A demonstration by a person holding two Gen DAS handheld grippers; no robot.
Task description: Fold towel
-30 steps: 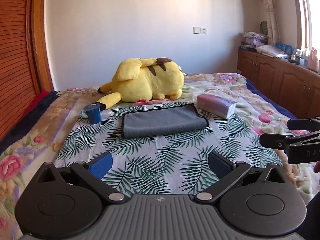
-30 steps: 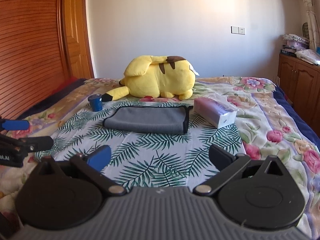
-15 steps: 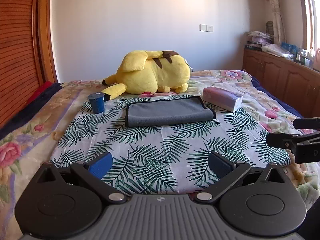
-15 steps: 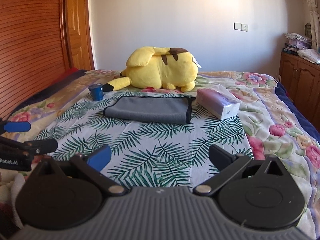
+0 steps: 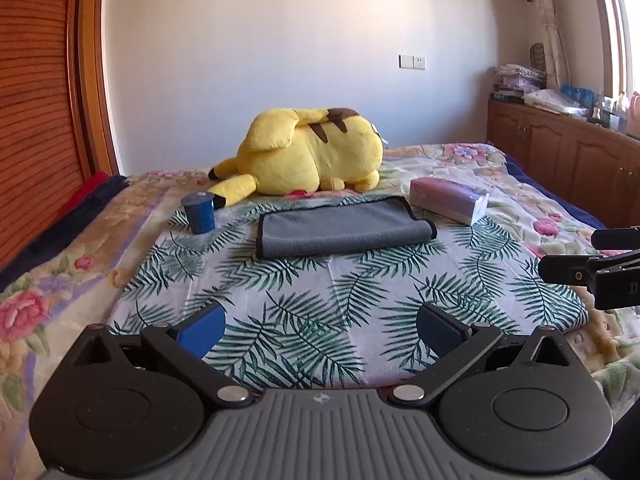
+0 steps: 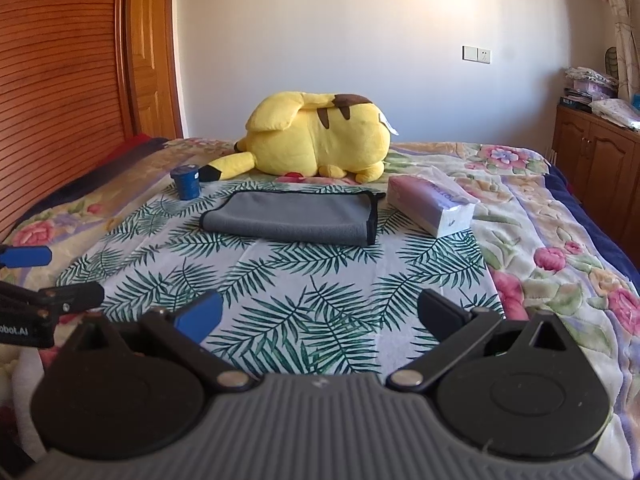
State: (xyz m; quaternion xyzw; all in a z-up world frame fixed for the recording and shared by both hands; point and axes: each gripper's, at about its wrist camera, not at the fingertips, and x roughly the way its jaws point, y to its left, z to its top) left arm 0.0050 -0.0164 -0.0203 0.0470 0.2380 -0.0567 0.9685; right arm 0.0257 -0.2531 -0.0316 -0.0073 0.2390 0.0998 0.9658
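A grey towel (image 5: 340,226) with a dark hem lies folded flat on the leaf-print cloth (image 5: 320,300) on the bed; it also shows in the right wrist view (image 6: 296,220). My left gripper (image 5: 320,330) is open and empty, held low near the bed's front edge, well short of the towel. My right gripper (image 6: 318,314) is open and empty too, at about the same distance. Each gripper shows at the edge of the other's view: the right one (image 5: 580,256), the left one (image 6: 44,272).
A yellow plush toy (image 5: 308,152) lies behind the towel. A small blue cup (image 5: 198,212) stands left of it, a tissue pack (image 5: 448,202) right of it. A wooden wardrobe (image 6: 60,80) is left, wooden cabinets (image 5: 568,152) right.
Both grippers have drawn back and sunk lower toward the bed's front edge, so the towel looks farther off. Both stay open. The towel has not moved.
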